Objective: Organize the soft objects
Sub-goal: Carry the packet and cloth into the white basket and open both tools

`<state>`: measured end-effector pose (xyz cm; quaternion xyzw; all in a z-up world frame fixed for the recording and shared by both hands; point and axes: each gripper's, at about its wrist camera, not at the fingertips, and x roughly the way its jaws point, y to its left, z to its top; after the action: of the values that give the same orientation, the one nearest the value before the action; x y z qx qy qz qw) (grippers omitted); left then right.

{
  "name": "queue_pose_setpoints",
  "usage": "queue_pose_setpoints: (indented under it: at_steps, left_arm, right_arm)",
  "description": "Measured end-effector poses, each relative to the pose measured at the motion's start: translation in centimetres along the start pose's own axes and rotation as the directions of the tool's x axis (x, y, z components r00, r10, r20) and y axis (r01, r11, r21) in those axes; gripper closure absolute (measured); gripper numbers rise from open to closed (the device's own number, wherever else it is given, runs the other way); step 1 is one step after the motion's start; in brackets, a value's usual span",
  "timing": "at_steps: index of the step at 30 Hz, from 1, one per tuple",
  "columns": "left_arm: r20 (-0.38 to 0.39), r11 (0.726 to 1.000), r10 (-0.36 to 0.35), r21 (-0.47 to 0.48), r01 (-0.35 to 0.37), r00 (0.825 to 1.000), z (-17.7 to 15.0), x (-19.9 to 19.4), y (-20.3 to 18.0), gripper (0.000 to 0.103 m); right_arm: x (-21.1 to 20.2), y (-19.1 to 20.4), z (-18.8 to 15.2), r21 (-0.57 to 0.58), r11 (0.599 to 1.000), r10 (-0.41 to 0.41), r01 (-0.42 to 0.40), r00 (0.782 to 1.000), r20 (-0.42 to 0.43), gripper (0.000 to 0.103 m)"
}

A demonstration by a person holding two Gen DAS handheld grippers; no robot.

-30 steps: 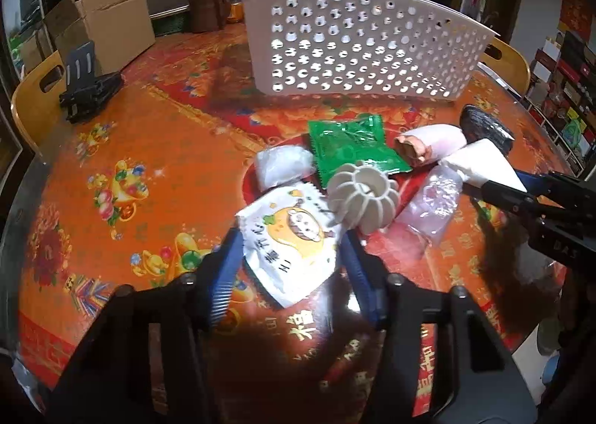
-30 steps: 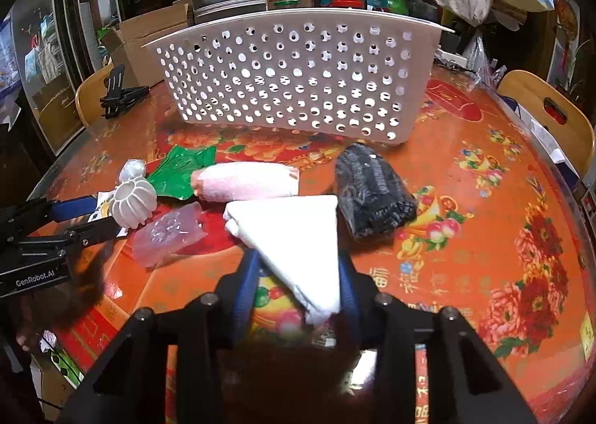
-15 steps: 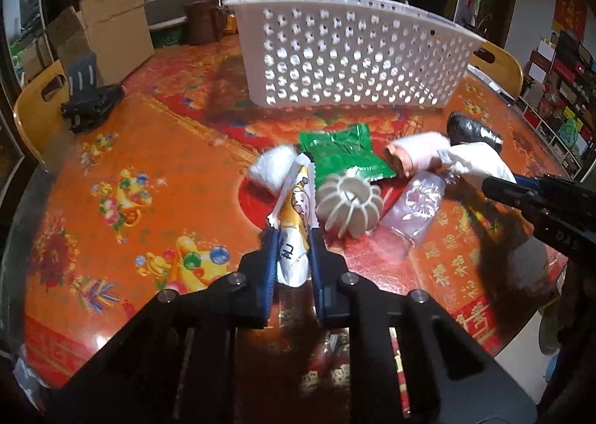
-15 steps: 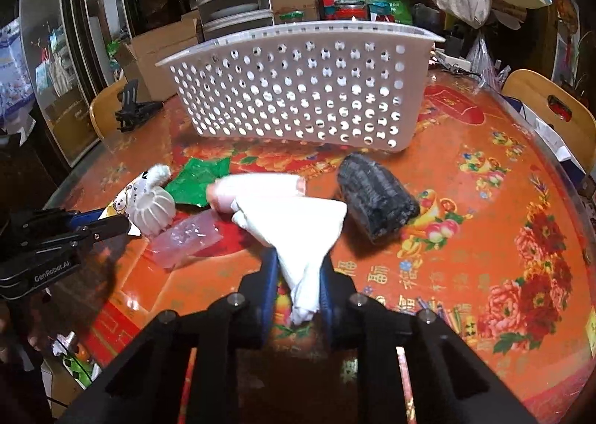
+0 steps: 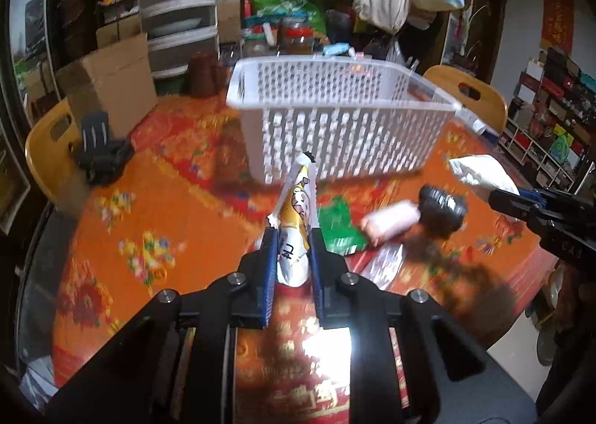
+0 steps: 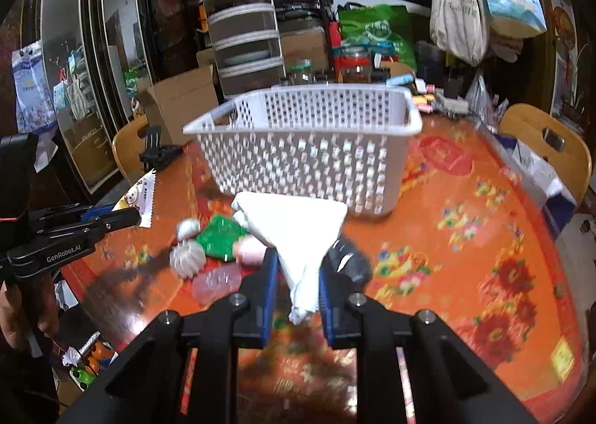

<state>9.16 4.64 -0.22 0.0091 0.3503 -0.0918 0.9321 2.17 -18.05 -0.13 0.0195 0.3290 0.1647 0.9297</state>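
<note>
left wrist view: my left gripper (image 5: 292, 238) pinches the cartoon snack packet (image 5: 296, 223) at frame centre, lifted off the table (image 5: 149, 208), white basket (image 5: 342, 118) above it. right wrist view: my right gripper (image 6: 296, 267) clamps the white folded cloth (image 6: 298, 230) mid-frame, raised, basket (image 6: 305, 141) just above.
</note>
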Motion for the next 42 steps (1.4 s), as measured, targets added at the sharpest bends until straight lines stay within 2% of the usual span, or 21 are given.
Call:
queue_pose_setpoints:
  at_steps: [5, 9, 12, 14, 17, 22, 25, 27, 28, 29, 30, 31, 32, 36, 38, 40, 42]
  left_arm:
    - [0.048, 0.999, -0.029, 0.017, 0.028, 0.998, 5.5, -0.6, -0.8, 0.088]
    - [0.038, 0.999, -0.029, 0.021, 0.028, 0.999, 10.9, 1.5, -1.6, 0.088]
    - [-0.023, 1.0, -0.029, 0.003, 0.029, 0.999, 14.9, 5.0, -1.9, 0.088]
    - [-0.079, 1.0, -0.017, -0.006, 0.017, 0.997, 16.9, 7.8, -1.8, 0.088]
    - [-0.177, 1.0, -0.001, -0.02, -0.002, 0.984, 18.7, 12.4, -1.6, 0.088]
    - [-0.271, 0.999, 0.033, -0.015, -0.038, 0.962, 19.2, 17.2, -1.6, 0.087]
    - [-0.3, 0.999, 0.036, -0.024, -0.045, 0.953, 19.0, 19.1, -1.5, 0.086]
    - [-0.293, 0.998, 0.041, -0.034, -0.054, 0.955, 19.1, 19.5, -1.3, 0.08]
    - [-0.288, 0.998, 0.038, -0.042, -0.053, 0.957, 18.9, 19.5, -1.0, 0.072]
    - [-0.279, 0.998, 0.036, -0.046, -0.051, 0.959, 19.0, 19.5, -0.9, 0.06]
    - [-0.27, 0.997, 0.044, -0.042, -0.057, 0.962, 18.9, 19.4, -0.7, 0.056]
    - [-0.255, 0.997, 0.06, -0.035, -0.071, 0.965, 18.9, 19.1, -0.7, 0.05]
    - [-0.241, 0.997, 0.064, -0.036, -0.075, 0.968, 18.9, 18.8, -0.6, 0.043]
    - [-0.186, 0.997, 0.015, -0.069, -0.029, 0.982, 19.2, 16.6, 0.2, 0.03]
    - [-0.154, 0.998, 0.025, -0.055, -0.034, 0.988, 19.3, 15.3, 0.1, 0.016]
    - [-0.129, 0.998, 0.039, -0.042, -0.044, 0.991, 19.3, 14.2, -0.1, 0.008]
    - [-0.121, 0.998, 0.046, -0.03, -0.05, 0.992, 19.2, 13.6, -0.4, 0.005]
  right_arm:
    - [-1.0, -0.4, 5.3, -0.052, 0.999, -0.008, 0.01, 0.999, 0.044, 0.085]
    - [1.4, -1.4, 10.5, -0.063, 0.998, -0.016, 0.017, 1.0, 0.013, 0.085]
    - [4.5, -2.2, 13.7, -0.069, 0.996, -0.055, 0.053, 0.998, -0.026, 0.085]
    - [7.2, -2.9, 15.1, -0.065, 0.996, -0.071, 0.065, 0.994, -0.083, 0.085]
    - [11.2, -4.0, 16.4, -0.064, 0.994, -0.097, 0.087, 0.98, -0.176, 0.085]
    - [16.1, -5.6, 16.1, -0.082, 0.99, -0.131, 0.112, 0.945, -0.301, 0.084]
    - [17.5, -5.7, 16.0, -0.089, 0.989, -0.143, 0.12, 0.936, -0.321, 0.082]
    - [17.5, -5.4, 16.2, -0.084, 0.989, -0.143, 0.123, 0.941, -0.308, 0.079]
    - [17.4, -5.3, 16.3, -0.076, 0.99, -0.135, 0.117, 0.944, -0.3, 0.071]
    - [17.2, -5.3, 16.5, -0.065, 0.993, -0.118, 0.103, 0.948, -0.295, 0.058]
    - [16.9, -5.3, 16.6, -0.059, 0.994, -0.102, 0.089, 0.953, -0.285, 0.05]
    - [16.5, -5.4, 16.8, -0.058, 0.995, -0.096, 0.084, 0.958, -0.269, 0.037]
    - [16.2, -5.4, 16.9, -0.057, 0.995, -0.095, 0.083, 0.962, -0.256, 0.031]
    - [14.3, -5.5, 17.4, -0.043, 0.997, -0.075, 0.068, 0.977, -0.2, 0.028]
    - [13.2, -5.5, 17.4, -0.032, 0.998, -0.065, 0.06, 0.983, -0.173, 0.015]
    - [12.1, -5.5, 17.4, -0.028, 0.998, -0.057, 0.053, 0.988, -0.144, 0.004]
    - [11.2, -5.5, 17.6, -0.025, 0.998, -0.055, 0.053, 0.991, -0.119, 0.0]
